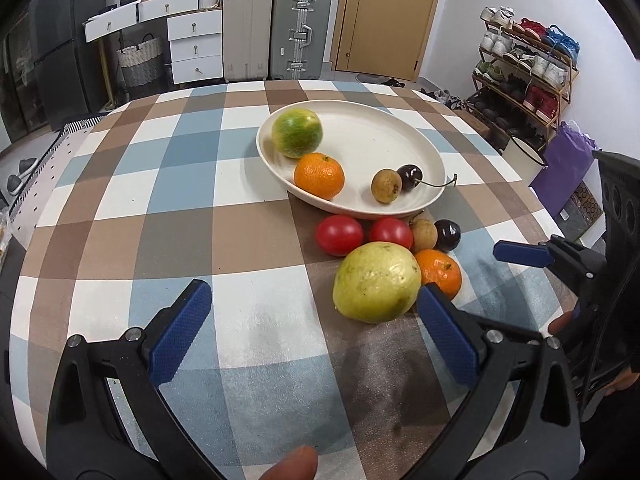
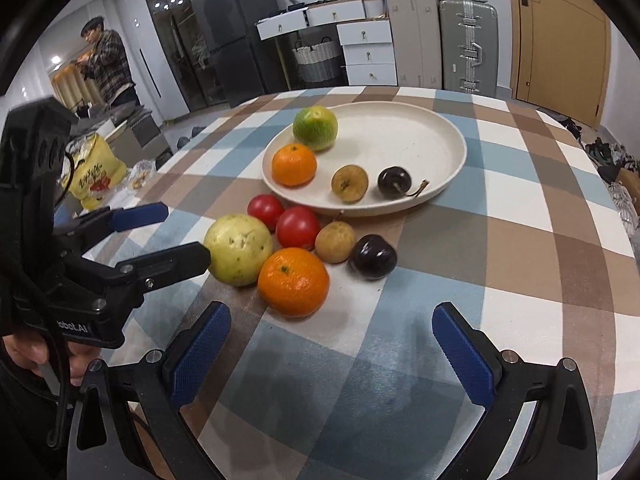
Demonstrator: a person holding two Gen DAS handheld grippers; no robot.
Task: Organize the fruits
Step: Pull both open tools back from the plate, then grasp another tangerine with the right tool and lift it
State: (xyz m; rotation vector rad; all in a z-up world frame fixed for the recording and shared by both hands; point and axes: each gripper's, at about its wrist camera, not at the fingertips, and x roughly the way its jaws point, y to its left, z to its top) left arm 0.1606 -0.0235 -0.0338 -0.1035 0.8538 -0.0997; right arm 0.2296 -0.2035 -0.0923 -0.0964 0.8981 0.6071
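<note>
Both our claws hover open and empty over the checked tablecloth (image 2: 520, 240): left gripper (image 1: 312, 328), right gripper (image 2: 332, 344). At twelve o'clock we see six loose fruits (guava (image 2: 239, 249) nearest left) just before the plate (image 2: 440, 136), which holds four more.

Both cameras sit low over the near edge of the table (image 1: 248, 236), each looking forward along its own gripper's fingers and slightly down at the checked cloth. The left wrist view faces the plate (image 1: 360, 136) from the left, with the right gripper (image 1: 520, 254) poking in at its right edge. The right wrist view looks from the right, and the left gripper (image 2: 168, 236) crosses its left side. Both take in the plate, the loose fruit close in front of it, and the suitcases (image 2: 468, 40) and door (image 1: 384, 16) beyond.
</note>
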